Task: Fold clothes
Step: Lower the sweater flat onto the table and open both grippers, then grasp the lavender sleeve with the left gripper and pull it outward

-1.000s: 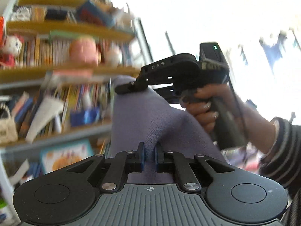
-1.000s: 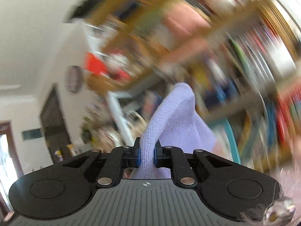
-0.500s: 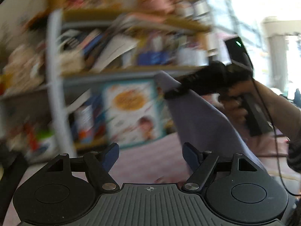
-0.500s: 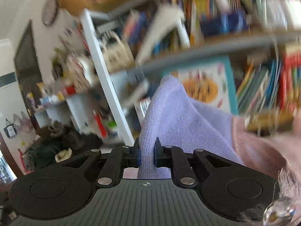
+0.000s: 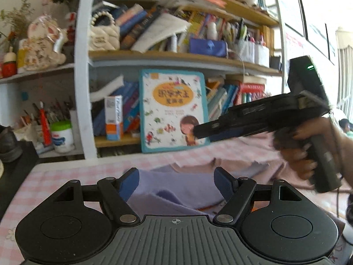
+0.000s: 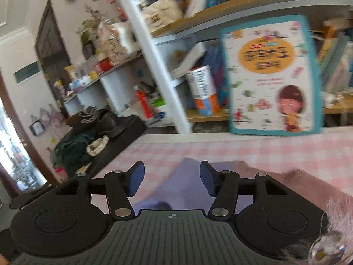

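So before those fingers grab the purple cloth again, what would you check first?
1. Left gripper open: ok, fingers spread.
2. Right gripper open: ok.
3. Purple cloth resting on the checked table, in neither gripper: ok.
4. Cloth lying flat: not ok, it looks rumpled.
5. Pink garment apart from the purple cloth: not ok, they touch.
6. Which edge to grasp: cannot tell, the grippers' bodies hide the near part.

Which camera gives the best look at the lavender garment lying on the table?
The left wrist view: the lavender garment lies spread with its folds sharp, between the open fingers of the left gripper. The right wrist view shows only a blurred strip of it between the open right gripper.
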